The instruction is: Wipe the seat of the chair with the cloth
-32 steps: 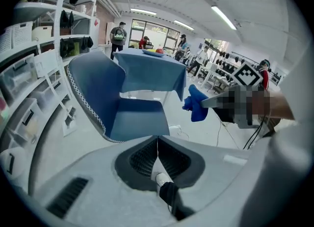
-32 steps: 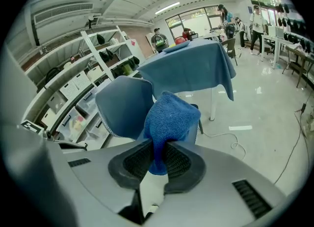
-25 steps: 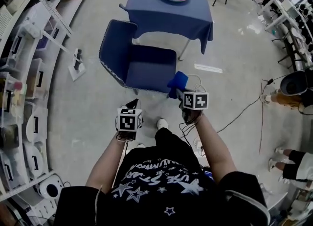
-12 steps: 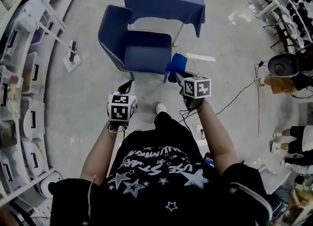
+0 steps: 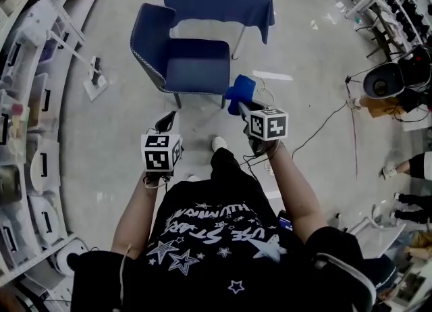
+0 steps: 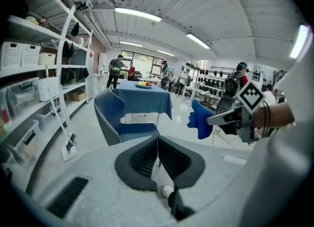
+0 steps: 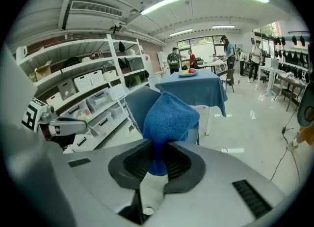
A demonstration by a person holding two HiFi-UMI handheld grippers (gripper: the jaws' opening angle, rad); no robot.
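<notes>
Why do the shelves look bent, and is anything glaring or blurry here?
Head view: the wide lens bows the shelves at the left edge; lighting is even. Right gripper view: ceiling light strips glare white, yet the cloth looks sharp.

Left gripper (image 6: 158,140) closed (nothing held); chair (image 6: 112,115) ahead.

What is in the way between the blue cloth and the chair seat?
Nothing visible. The right tool holds the cloth just short of the chair seat, which lies bare; only floor shows between them.
</notes>
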